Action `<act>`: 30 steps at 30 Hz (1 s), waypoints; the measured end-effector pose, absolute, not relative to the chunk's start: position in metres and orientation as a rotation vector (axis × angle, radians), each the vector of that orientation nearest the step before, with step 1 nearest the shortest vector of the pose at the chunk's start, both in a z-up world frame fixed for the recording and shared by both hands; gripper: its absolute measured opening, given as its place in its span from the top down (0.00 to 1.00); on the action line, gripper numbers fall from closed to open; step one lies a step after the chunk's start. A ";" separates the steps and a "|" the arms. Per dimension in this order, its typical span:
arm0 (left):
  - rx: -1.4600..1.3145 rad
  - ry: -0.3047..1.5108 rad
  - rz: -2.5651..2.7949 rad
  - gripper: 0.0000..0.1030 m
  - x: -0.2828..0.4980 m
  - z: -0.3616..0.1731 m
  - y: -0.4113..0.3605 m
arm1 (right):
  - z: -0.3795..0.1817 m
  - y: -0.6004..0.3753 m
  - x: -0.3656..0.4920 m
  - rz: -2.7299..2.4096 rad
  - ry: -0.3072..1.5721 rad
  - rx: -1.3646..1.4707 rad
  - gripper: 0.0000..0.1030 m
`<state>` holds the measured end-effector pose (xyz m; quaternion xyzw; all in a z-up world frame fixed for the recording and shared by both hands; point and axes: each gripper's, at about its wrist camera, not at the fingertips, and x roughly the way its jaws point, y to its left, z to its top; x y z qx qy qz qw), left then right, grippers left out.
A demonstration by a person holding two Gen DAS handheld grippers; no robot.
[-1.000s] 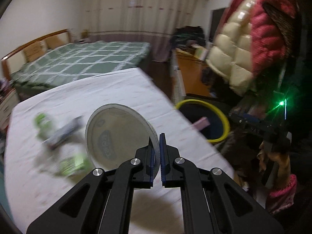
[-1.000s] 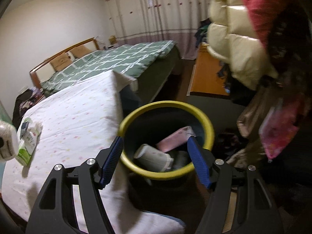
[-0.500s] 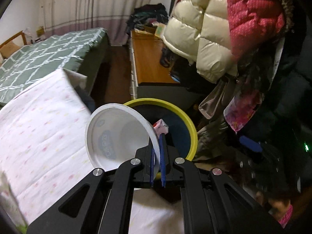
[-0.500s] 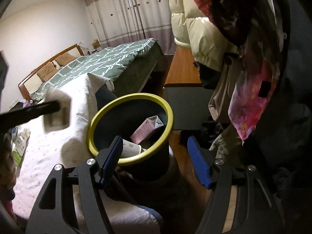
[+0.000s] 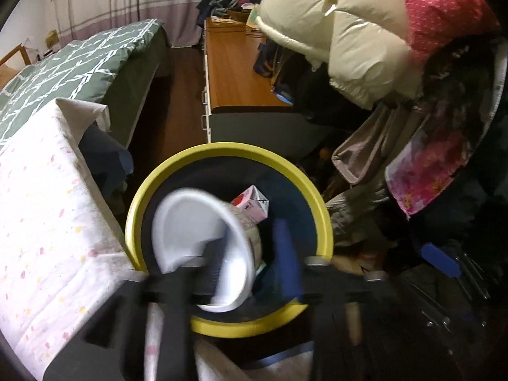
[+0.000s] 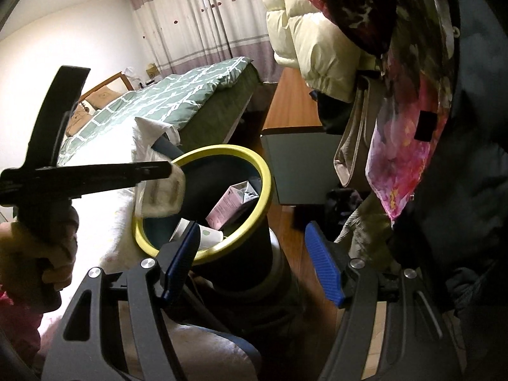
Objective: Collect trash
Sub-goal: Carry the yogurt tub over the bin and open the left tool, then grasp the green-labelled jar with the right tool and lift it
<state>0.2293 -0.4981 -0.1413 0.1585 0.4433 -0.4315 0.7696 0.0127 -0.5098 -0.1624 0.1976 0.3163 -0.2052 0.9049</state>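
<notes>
Right over the bin [image 5: 228,155], the left gripper [image 5: 250,254] has its jaws opening, so the white bowl [image 5: 203,241] between them, tilted mouth-up toward the camera, seems freed to drop among the trash. A pink carton [image 5: 252,204] already lies inside. The bin stands just beside the bed [image 5: 47,222], likely for short carries. The right gripper [image 6: 250,260] hangs wide and empty near the bin's rim, seemingly waiting its turn.
</notes>
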 end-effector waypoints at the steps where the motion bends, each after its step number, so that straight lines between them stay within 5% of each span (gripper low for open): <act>1: 0.342 0.958 -0.933 0.57 0.230 -0.141 -0.496 | -0.163 -0.511 0.013 -0.425 0.654 0.410 0.37; 6: 0.307 0.958 -0.925 0.55 0.230 -0.131 -0.477 | -0.162 -0.509 0.012 -0.423 0.654 0.412 0.37; 9: 0.267 0.902 -0.891 0.26 0.224 -0.110 -0.447 | -0.162 -0.506 0.012 -0.419 0.662 0.407 0.37; 13: 0.216 0.840 -0.849 0.24 0.214 -0.084 -0.398 | -0.165 -0.497 0.016 -0.402 0.684 0.394 0.37; 17: 0.144 0.788 -0.774 0.08 0.202 -0.062 -0.337 | -0.163 -0.479 0.026 -0.357 0.693 0.368 0.37; 30: -0.037 0.647 -0.428 0.05 0.166 -0.021 -0.140 | -0.151 -0.376 0.076 -0.126 0.723 0.255 0.35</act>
